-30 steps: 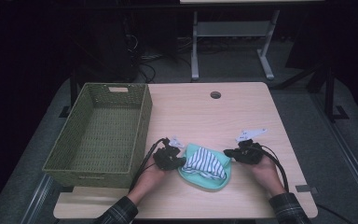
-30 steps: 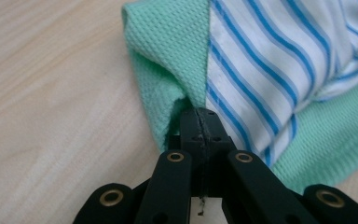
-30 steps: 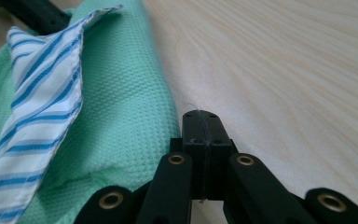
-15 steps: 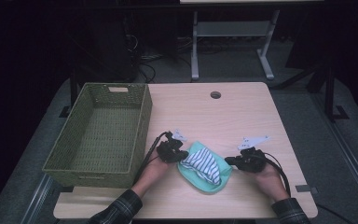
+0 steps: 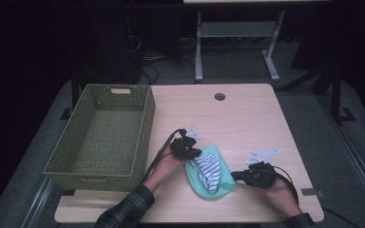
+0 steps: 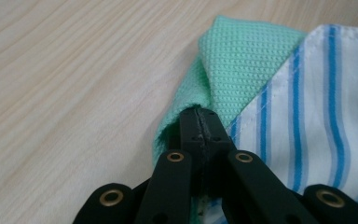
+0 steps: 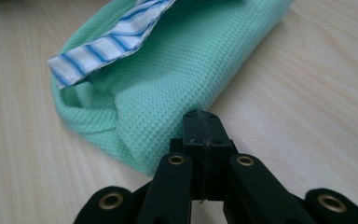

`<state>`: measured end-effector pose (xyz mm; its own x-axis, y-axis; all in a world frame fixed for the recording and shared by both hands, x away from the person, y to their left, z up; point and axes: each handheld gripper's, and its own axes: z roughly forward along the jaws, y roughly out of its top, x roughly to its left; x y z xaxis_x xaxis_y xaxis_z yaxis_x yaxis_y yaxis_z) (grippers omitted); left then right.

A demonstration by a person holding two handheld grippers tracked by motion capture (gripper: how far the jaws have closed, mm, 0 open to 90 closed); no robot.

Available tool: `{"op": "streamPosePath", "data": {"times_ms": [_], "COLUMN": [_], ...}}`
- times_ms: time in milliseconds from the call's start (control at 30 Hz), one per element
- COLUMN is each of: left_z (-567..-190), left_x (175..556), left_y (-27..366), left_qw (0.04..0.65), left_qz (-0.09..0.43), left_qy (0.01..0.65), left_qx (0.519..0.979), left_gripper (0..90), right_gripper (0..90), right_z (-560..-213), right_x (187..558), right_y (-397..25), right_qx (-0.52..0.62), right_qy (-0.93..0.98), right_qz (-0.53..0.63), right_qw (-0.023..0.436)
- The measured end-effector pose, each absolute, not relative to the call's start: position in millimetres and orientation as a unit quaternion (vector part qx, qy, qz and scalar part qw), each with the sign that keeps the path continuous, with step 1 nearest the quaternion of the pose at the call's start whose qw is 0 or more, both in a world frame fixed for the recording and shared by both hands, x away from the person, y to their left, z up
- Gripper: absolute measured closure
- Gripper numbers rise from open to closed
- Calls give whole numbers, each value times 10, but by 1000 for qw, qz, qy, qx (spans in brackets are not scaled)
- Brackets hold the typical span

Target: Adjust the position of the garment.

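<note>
A mint-green waffle cloth (image 5: 223, 183) lies on the wooden table (image 5: 237, 118) near its front edge. A blue-and-white striped cloth (image 5: 208, 171) lies on it, partly wrapped in its fold. My left gripper (image 5: 192, 153) is at the cloth's far left corner. In the left gripper view its jaws are shut on a raised fold of the green cloth (image 6: 242, 60), beside the striped cloth (image 6: 317, 121). My right gripper (image 5: 237, 176) sits at the cloth's right edge. In the right gripper view its jaws are shut, tips against the green cloth's (image 7: 177, 88) edge, with the striped cloth (image 7: 107, 39) beyond.
An olive woven basket (image 5: 145, 123) stands with nothing in it on the table's left side, close to my left hand. A round cable hole (image 5: 219, 96) sits near the far edge. A metal stand (image 5: 235, 33) and cables are on the dark floor beyond.
My right gripper has moved toward the front edge and slightly left. My left gripper has shifted right and a little away. The green cloth now lies folded and stretched toward the front.
</note>
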<state>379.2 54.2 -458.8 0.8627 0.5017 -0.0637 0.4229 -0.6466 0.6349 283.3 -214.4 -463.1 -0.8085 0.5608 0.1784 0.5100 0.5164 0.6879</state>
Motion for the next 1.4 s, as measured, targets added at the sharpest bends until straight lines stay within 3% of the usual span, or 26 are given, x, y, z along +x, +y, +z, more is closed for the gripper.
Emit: {"op": "streamPosePath", "data": {"times_ms": [367, 533, 667, 1167, 1400], "left_z": [-4553, -4459, -4353, -4176, -4223], "left_x": [3825, 3792, 3757, 3526, 3426], "left_y": [380, 413, 455, 516, 458], "left_qw": [342, 345, 341, 333, 311], "left_qz": [51, 44, 36, -8, -14], "left_qy": [223, 207, 186, 102, 51], "left_qx": [911, 914, 921, 937, 949], "left_gripper": [861, 790, 705, 385, 220], "right_gripper": [896, 892, 793, 170, 103], "right_z": [-4643, -4616, -4599, -4710, -4786], "right_x": [2668, 2693, 2721, 2888, 2941], "right_y": [-2058, -2129, -2223, -2565, -2603], "right_qx": [285, 298, 326, 417, 430], "right_qy": [877, 868, 853, 816, 813], "right_qz": [387, 396, 404, 379, 363], "right_qw": [18, 30, 50, 129, 147]}}
